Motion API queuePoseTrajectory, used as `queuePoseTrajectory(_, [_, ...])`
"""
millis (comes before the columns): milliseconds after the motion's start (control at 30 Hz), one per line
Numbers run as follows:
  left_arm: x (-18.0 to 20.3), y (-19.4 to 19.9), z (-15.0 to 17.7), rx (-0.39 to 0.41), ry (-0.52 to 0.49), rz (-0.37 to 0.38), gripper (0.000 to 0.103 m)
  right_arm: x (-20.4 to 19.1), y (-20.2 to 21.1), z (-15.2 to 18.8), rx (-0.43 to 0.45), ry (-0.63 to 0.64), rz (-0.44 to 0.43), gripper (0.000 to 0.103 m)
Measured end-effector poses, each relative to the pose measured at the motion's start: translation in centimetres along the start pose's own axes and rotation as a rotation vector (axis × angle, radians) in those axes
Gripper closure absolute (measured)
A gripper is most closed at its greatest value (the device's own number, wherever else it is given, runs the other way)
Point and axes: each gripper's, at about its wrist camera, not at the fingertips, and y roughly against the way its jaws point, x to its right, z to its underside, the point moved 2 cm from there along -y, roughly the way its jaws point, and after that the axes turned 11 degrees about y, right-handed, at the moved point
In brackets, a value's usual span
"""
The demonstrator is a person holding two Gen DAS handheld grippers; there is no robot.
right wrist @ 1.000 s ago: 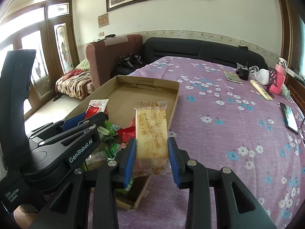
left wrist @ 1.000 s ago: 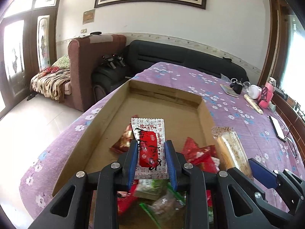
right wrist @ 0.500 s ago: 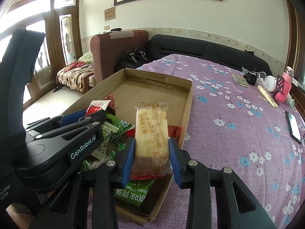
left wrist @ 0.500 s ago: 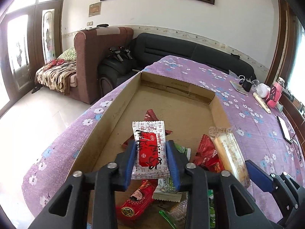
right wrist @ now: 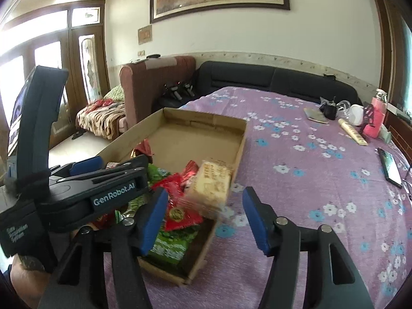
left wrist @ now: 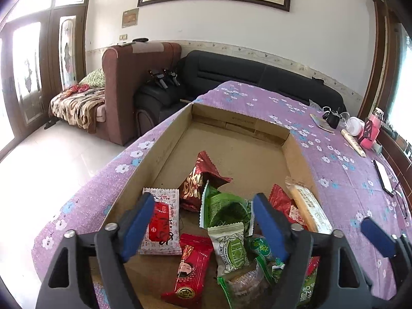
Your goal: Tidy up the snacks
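A shallow cardboard box (left wrist: 159, 154) (right wrist: 239, 144) lies on the purple flowered tablecloth. Its near end holds several snack packets. My left gripper (left wrist: 203, 221) is open above them; the red-and-white packet (left wrist: 162, 221) rests against the box's left wall beside my left finger. A dark red packet (left wrist: 200, 177), green packets (left wrist: 226, 211) and a red packet (left wrist: 190, 265) lie below. My right gripper (right wrist: 203, 216) is open; the pale yellow biscuit packet (right wrist: 211, 188) (left wrist: 309, 208), blurred, lies on the box's right rim, apart from the fingers.
A phone (right wrist: 390, 164) lies at the table's right edge. A pink bottle (right wrist: 377, 118), white jar (right wrist: 356, 114), keys and a long wrapped stick (right wrist: 352, 135) sit at the far right. Sofas stand beyond the table.
Both grippers opened. The red-and-white packet dropped into the box at the left wall. The biscuit packet left the right gripper and fell onto the box's right rim.
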Motion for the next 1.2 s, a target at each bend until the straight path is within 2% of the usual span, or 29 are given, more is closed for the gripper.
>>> queuePoseTrajectory(133, [0.6, 0.7, 0.2, 0.045, -0.032, -0.018, 0.01, 2.0, 1.0, 0.7, 0.032, -0.058, 0.021, 0.027])
queuePoseTrajectory(267, [1.5, 1.5, 0.5, 0.094, -0.089, -0.029, 0.003, 3.4, 1.5, 1.7, 0.055, -0.116, 0.006, 0.022])
queuePoseTrajectory(433, [1.8, 2.4, 0.8, 0.141, -0.12, -0.025, 0.001, 3.6, 2.3, 1.8, 0.09, -0.122, 0.046, 0.002])
queuePoseTrajectory(567, [1.4, 2.1, 0.6, 0.106, -0.111, -0.015, 0.001, 3.6, 2.0, 1.7, 0.058, -0.127, 0.102, 0.0])
queuePoseTrajectory(667, [1.0, 2.1, 0.5, 0.096, -0.09, -0.005, 0.001, 3.9, 2.4, 1.8, 0.065, -0.137, 0.14, 0.0])
queuePoseTrajectory(833, [0.5, 2.4, 0.5, 0.098, -0.055, 0.052, 0.001, 3.7, 2.6, 1.8, 0.068, -0.133, 0.175, 0.0])
queuePoseTrajectory(1000, [1.4, 2.3, 0.6, 0.088, -0.102, 0.027, 0.001, 3.5, 2.8, 1.6, 0.075, -0.118, 0.194, 0.0])
queuePoseTrajectory(1133, [2.0, 3.4, 1.1, 0.155, -0.143, -0.032, 0.001, 3.3, 2.9, 1.6, 0.076, -0.113, 0.202, 0.0])
queuePoseTrajectory(1200, [2.0, 3.4, 1.2, 0.161, -0.154, -0.037, 0.001, 3.3, 2.8, 1.6, 0.074, -0.107, 0.206, 0.0])
